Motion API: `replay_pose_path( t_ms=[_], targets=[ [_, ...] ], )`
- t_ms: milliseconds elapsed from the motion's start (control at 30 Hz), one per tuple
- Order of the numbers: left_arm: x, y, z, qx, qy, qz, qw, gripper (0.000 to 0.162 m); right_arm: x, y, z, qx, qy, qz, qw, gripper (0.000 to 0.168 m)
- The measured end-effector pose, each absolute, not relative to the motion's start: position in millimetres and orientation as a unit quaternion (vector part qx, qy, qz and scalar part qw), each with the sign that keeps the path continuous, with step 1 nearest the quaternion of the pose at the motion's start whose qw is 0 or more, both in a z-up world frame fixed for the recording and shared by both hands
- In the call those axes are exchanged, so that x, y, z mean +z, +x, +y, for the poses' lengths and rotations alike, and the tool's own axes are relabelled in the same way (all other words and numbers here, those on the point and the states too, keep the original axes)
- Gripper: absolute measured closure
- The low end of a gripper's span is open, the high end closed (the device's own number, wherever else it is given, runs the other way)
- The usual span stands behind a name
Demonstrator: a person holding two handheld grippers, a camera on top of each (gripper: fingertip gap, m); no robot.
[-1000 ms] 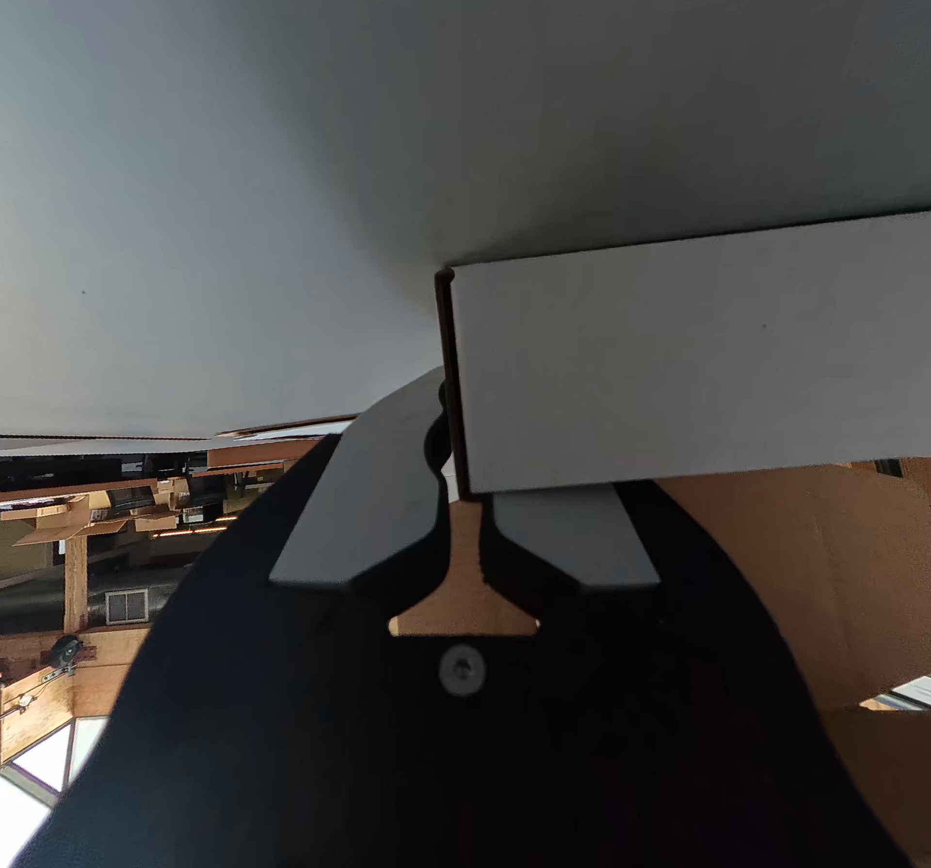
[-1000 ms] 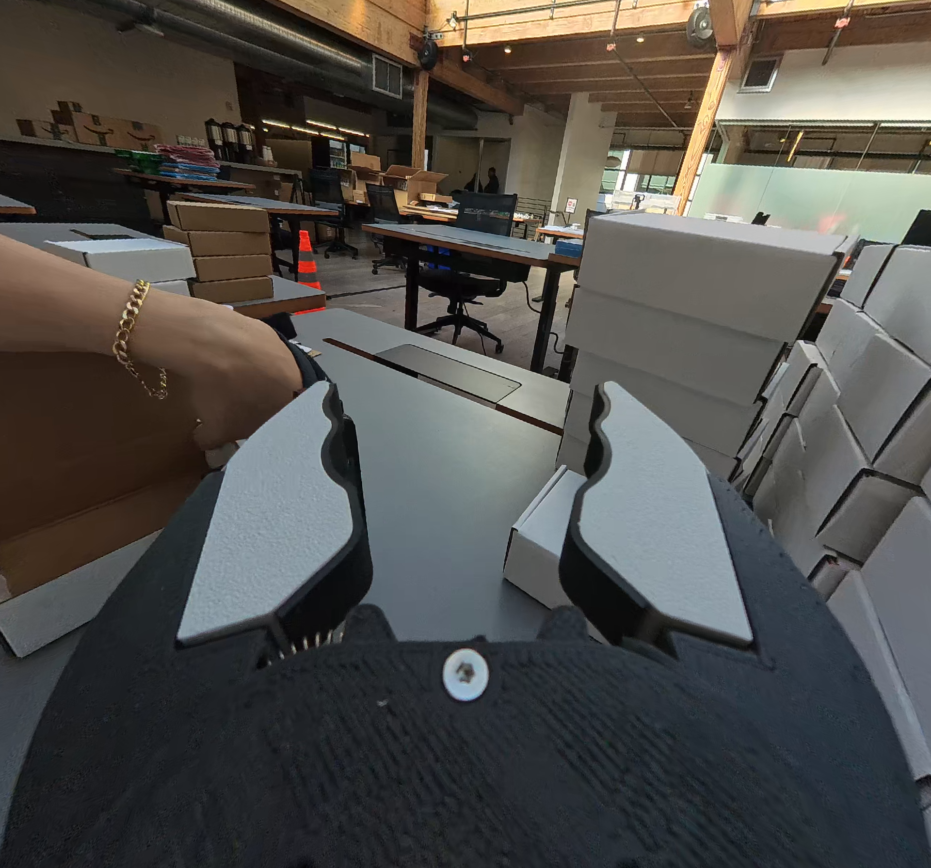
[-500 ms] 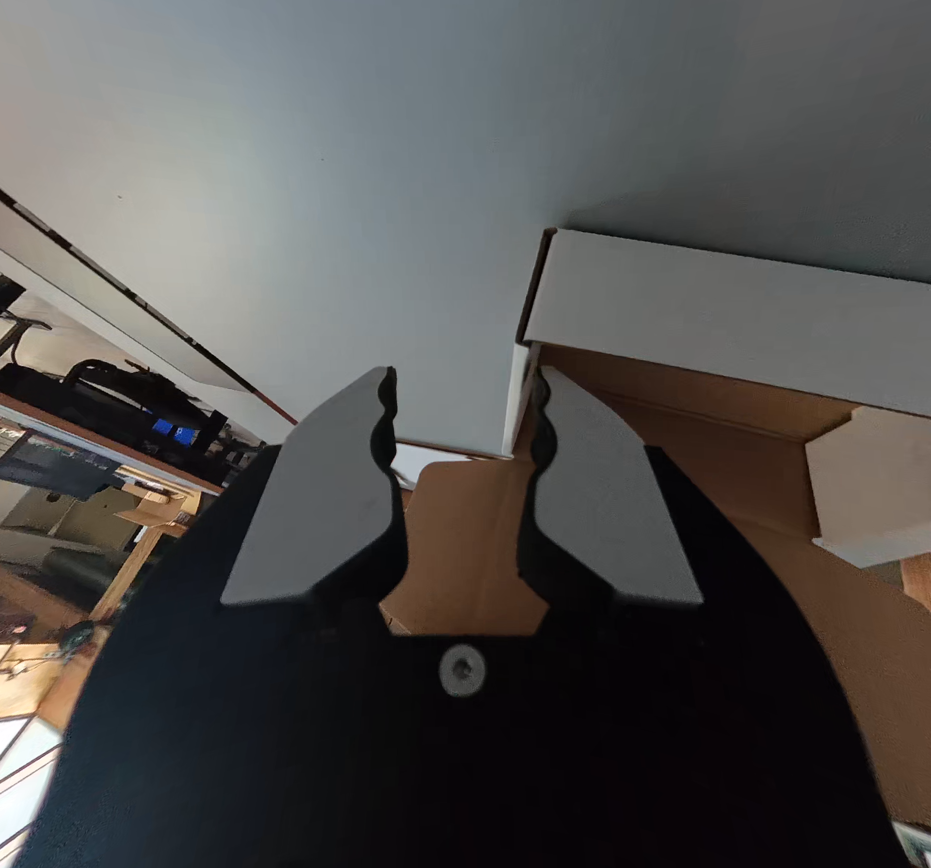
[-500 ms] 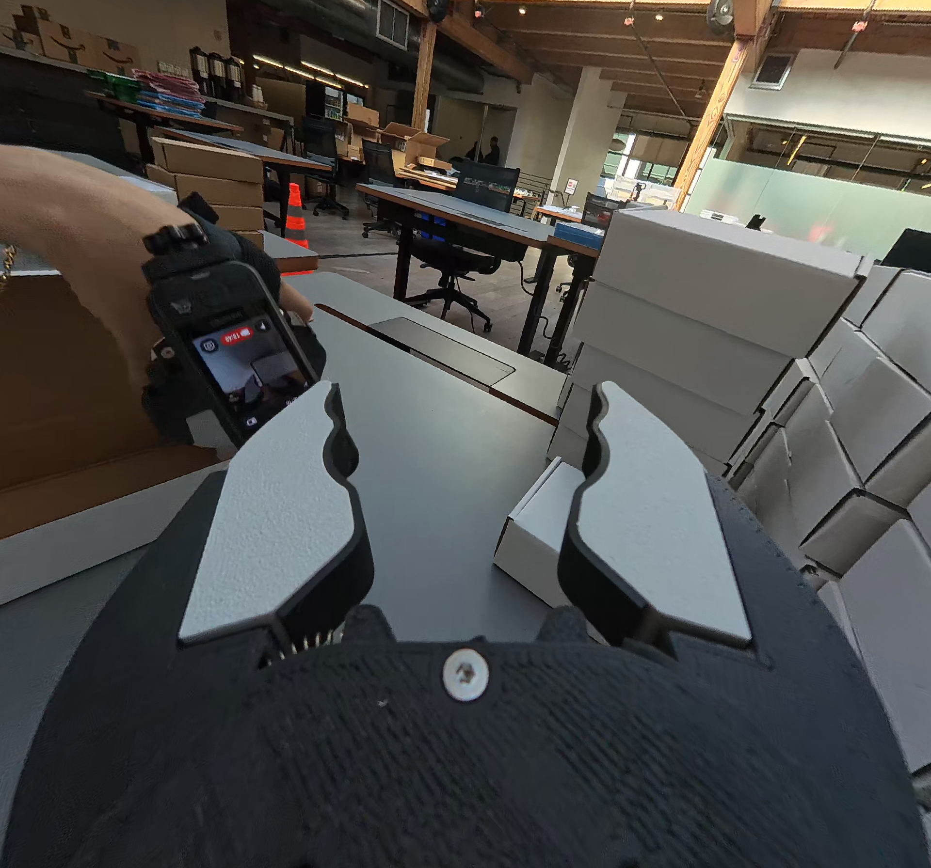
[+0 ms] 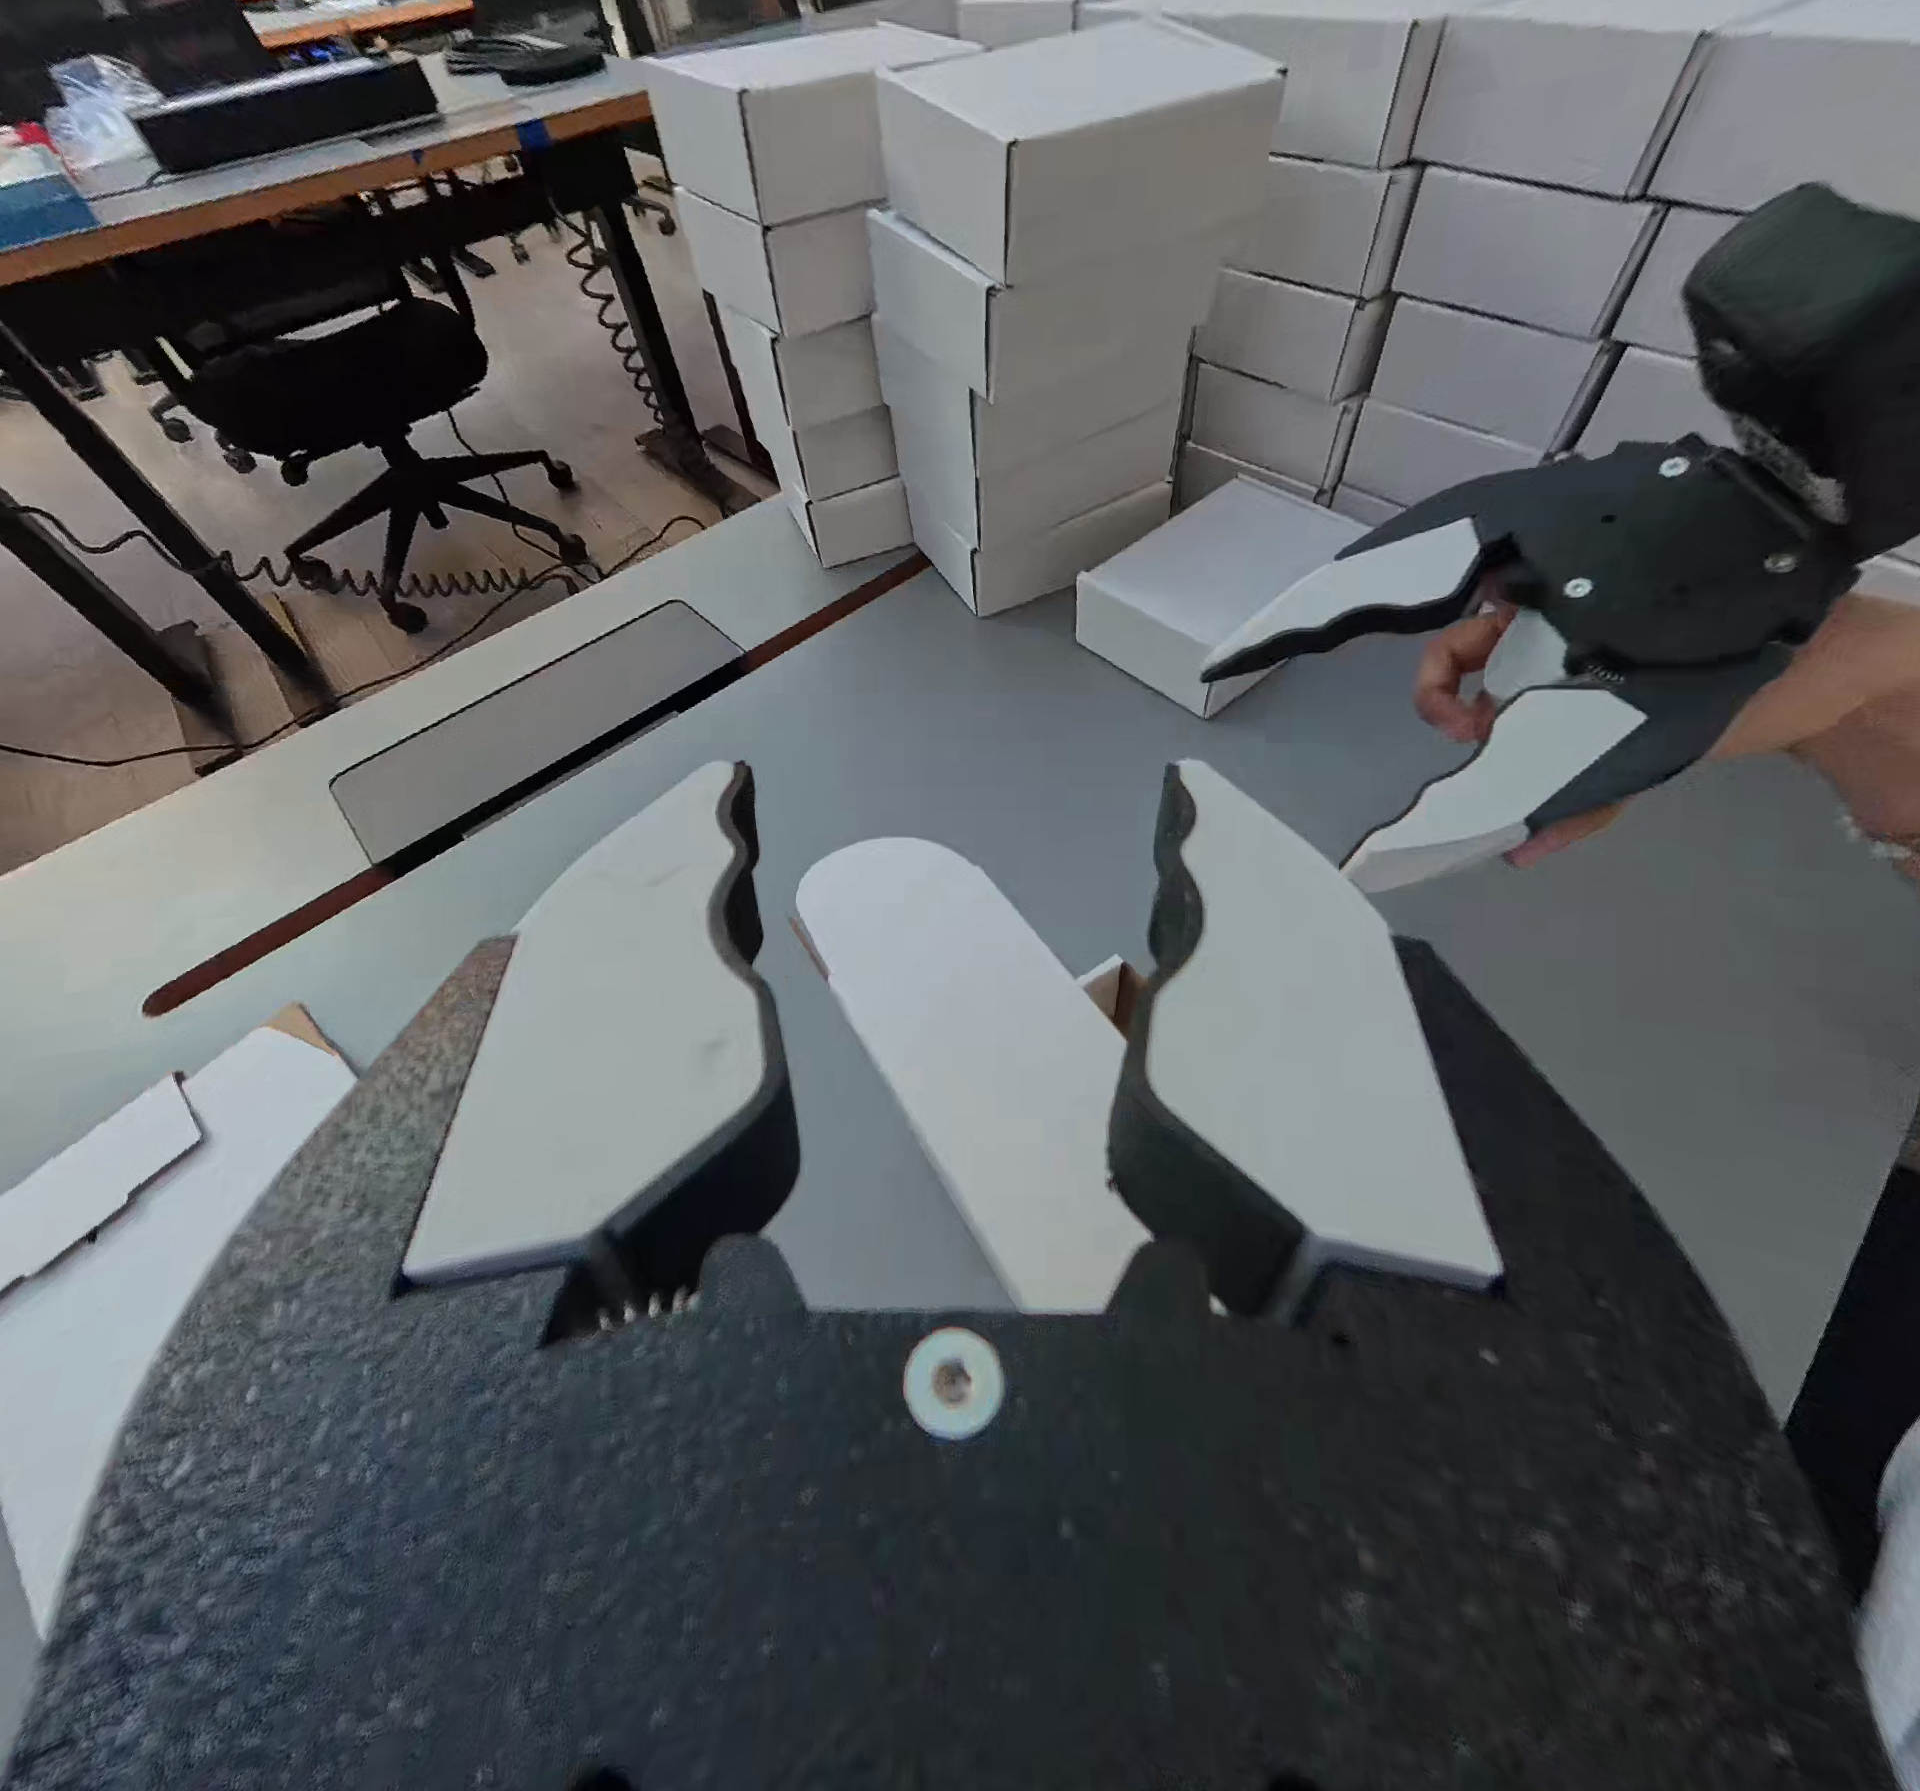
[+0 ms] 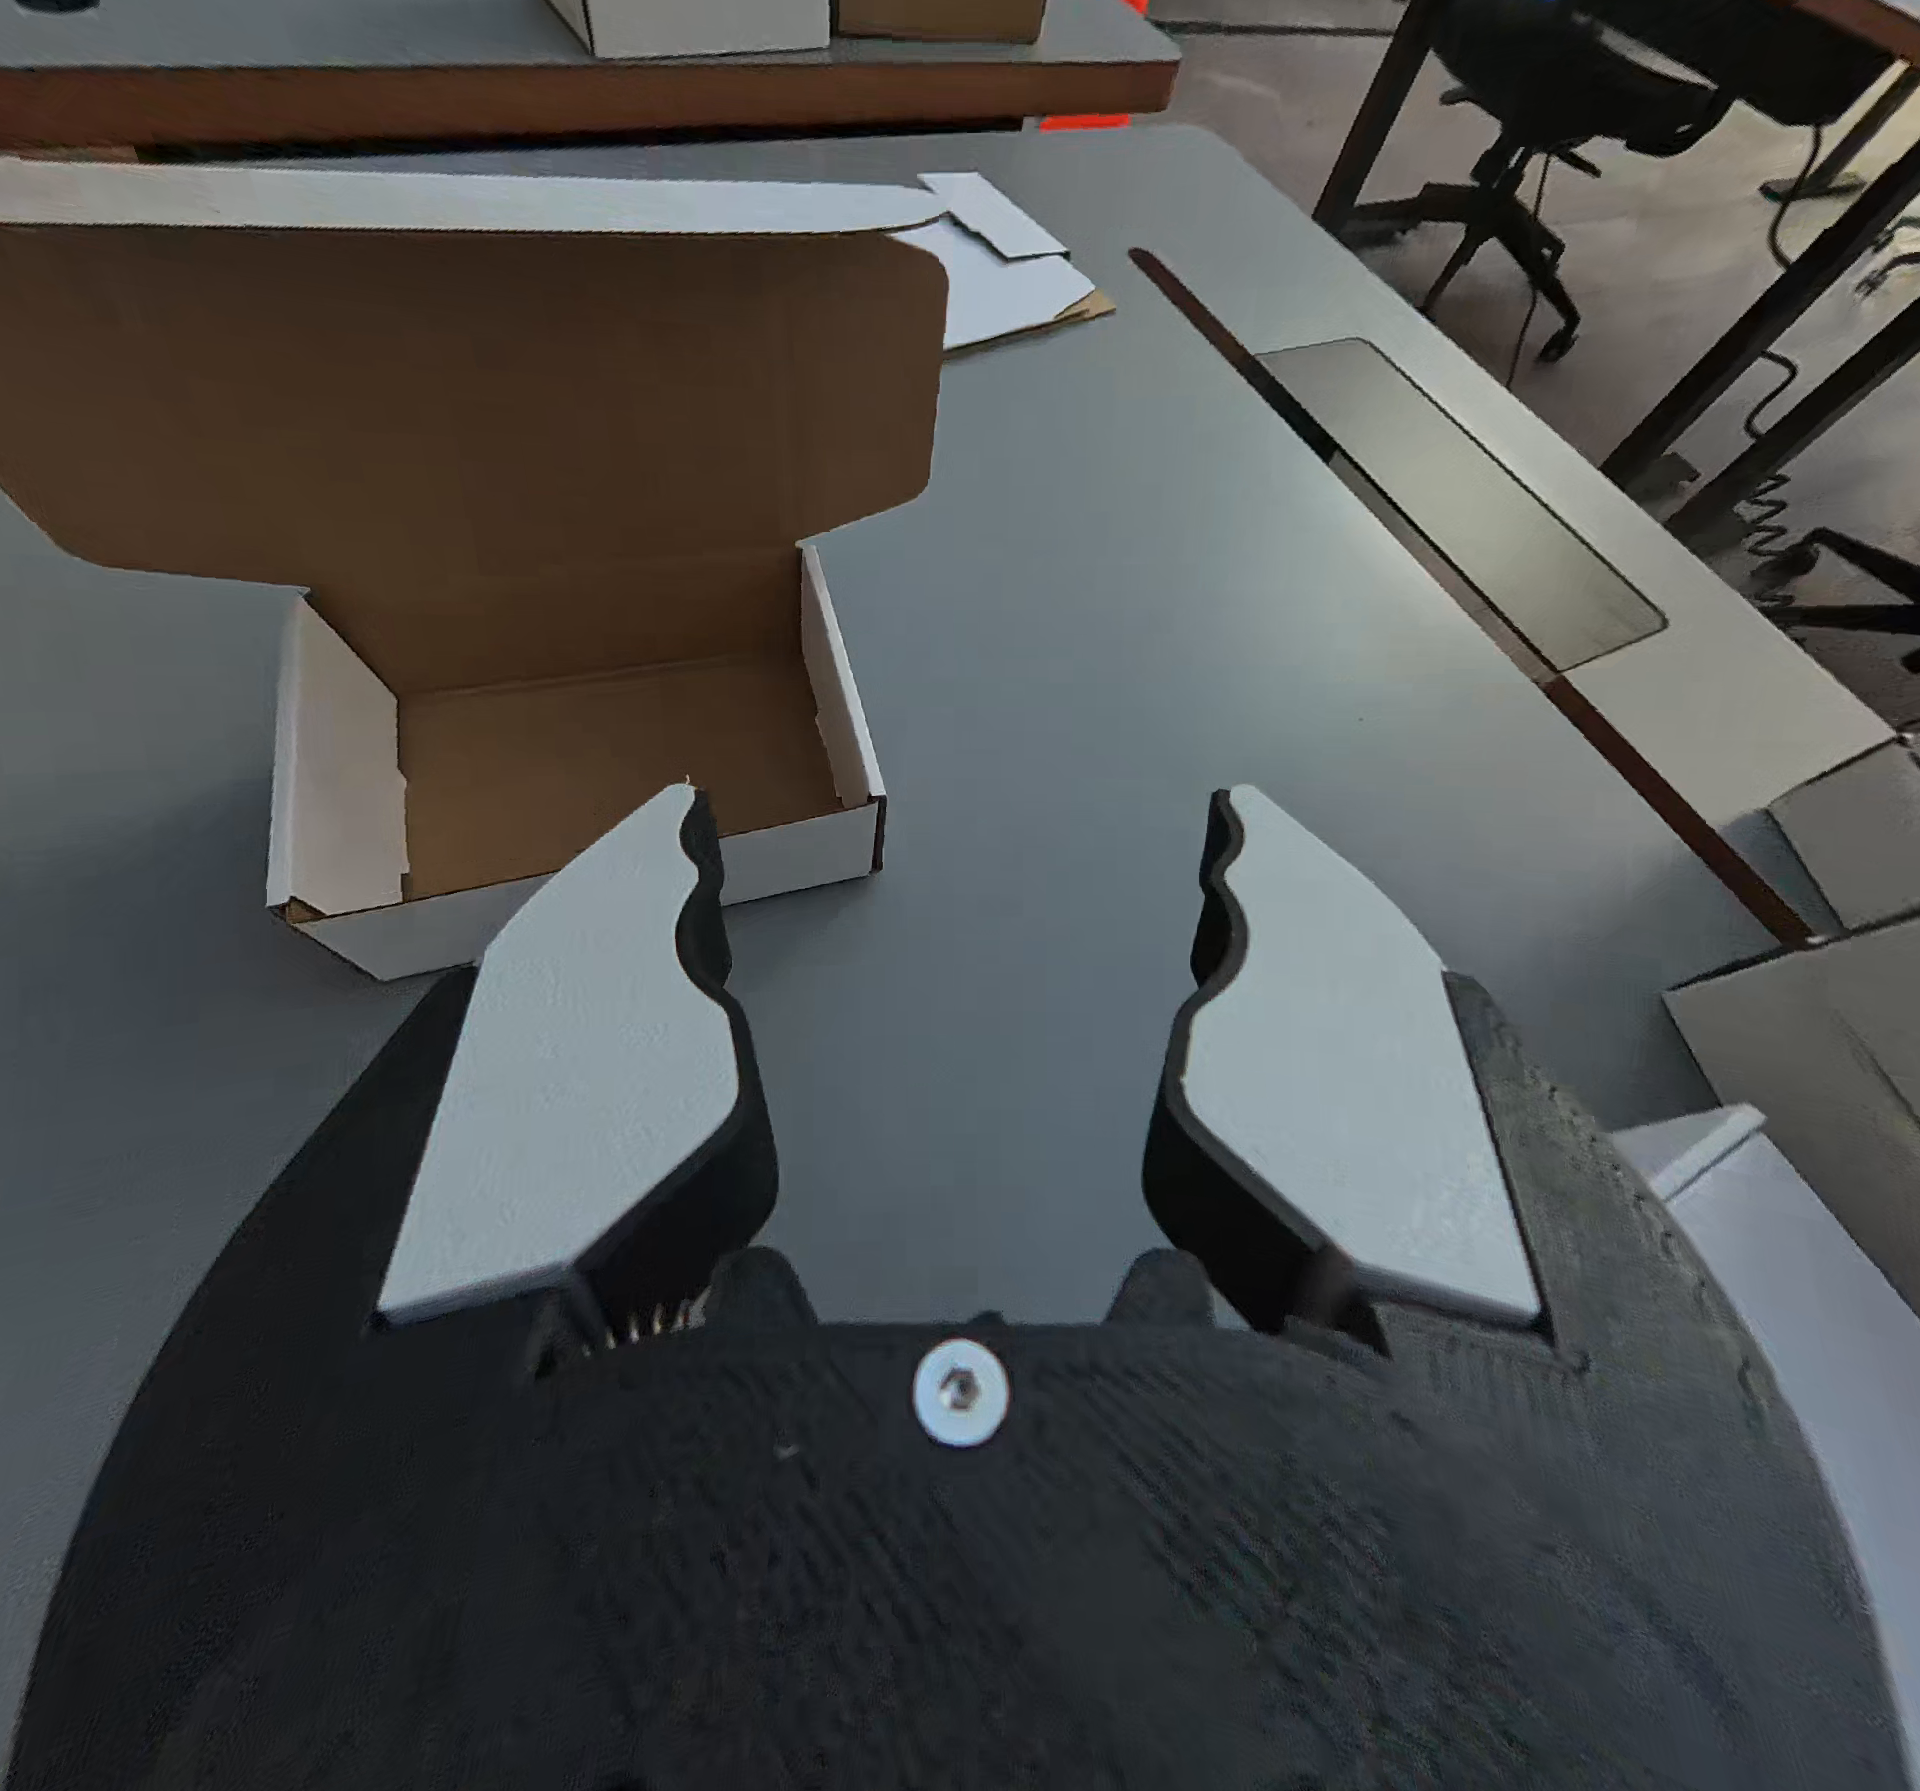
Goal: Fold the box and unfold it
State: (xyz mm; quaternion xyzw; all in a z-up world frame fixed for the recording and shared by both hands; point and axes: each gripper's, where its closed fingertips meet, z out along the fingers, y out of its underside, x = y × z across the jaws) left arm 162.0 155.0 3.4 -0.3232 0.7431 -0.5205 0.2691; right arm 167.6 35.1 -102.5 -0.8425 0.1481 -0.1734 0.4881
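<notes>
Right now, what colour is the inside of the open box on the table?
Brown inside, white outside; the box shows best in the right wrist view.

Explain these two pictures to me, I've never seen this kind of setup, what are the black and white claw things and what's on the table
Those claws are hand-held tongs; a person holds one in each hand, each with a camera looking along its fingers. One picture looks from the left tongs, the other from the right tongs, which also appear farther off in the left picture. Both are open and hold nothing. On the grey table sits a half-folded cardboard box, lid up. Its rounded white flap shows between the left fingers. Stacks of finished white boxes stand behind.
</notes>
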Motion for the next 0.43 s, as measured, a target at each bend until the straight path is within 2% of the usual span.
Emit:
replay_pose_path(
  t_ms=[33, 267, 433],
  targets=[
    [2.8, 155.4, 167.9, -0.536, -0.342, 0.722, 0.273, 0.089, -106.2, 172.3, 49.8, -0.161, -0.854, 0.136, 0.475, 0.080],
    [-31.4, 118.3, 243.2, -0.536, -0.451, 0.637, 0.322, 0.090, -177.8, 188.0, 118.6, -0.031, -0.951, 0.067, 0.300, 0.106],
    [-42.7, 100.9, 270.4, -0.542, -0.473, 0.616, 0.321, 0.091, -200.5, 189.3, 144.1, 0.008, -0.965, 0.037, 0.258, 0.125]
  ],
)
